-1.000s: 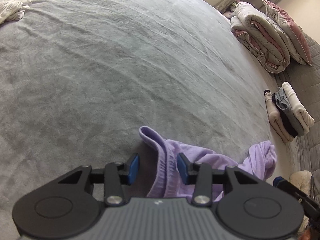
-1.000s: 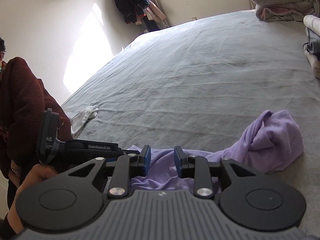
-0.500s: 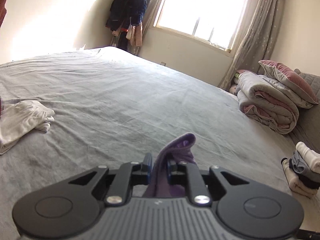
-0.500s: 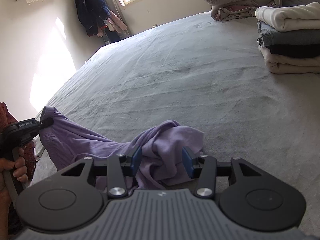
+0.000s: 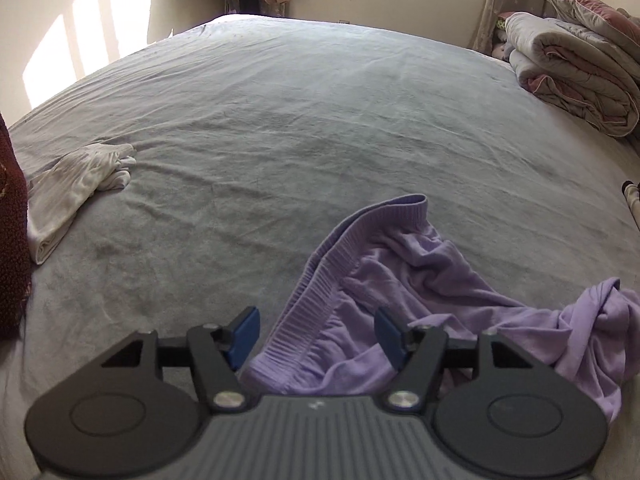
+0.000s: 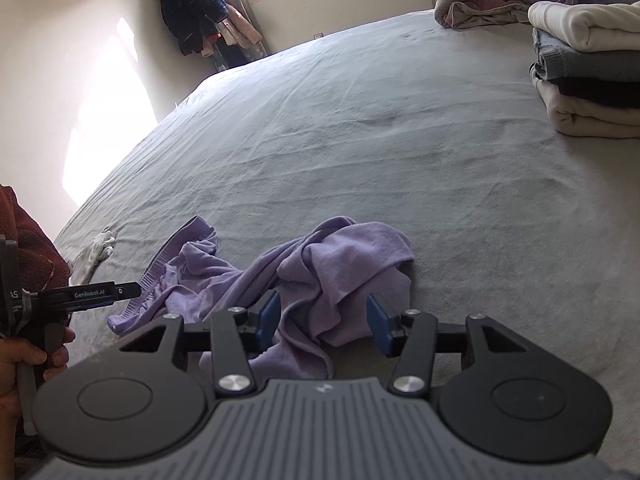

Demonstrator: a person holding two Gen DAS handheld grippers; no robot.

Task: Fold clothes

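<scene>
A crumpled lilac garment (image 5: 400, 280) lies on the grey bed sheet (image 5: 320, 120). Its ribbed waistband runs between the jaws of my left gripper (image 5: 314, 320). Those jaws are opening wide and the blue pads (image 5: 244, 332) stand off the cloth. In the right wrist view the garment's bunched end (image 6: 340, 264) sits between the jaws of my right gripper (image 6: 323, 316). They are opening too, with no pad pressing. The left gripper (image 6: 134, 291) shows there from the side, beside the waistband, held by a hand (image 6: 24, 356).
A white cloth (image 5: 76, 192) lies crumpled at the left of the bed. A stack of folded clothes (image 6: 592, 80) and rolled quilts (image 5: 572, 80) sit at the right. A dark red sleeve (image 6: 32, 248) is at the left edge. Clothes hang (image 6: 192, 4) in the far corner.
The left gripper, shut on the lifted waistband half a second ago, has let it go and spread wide. The garment now lies on the bed. The right jaws widened around the bunched end.
</scene>
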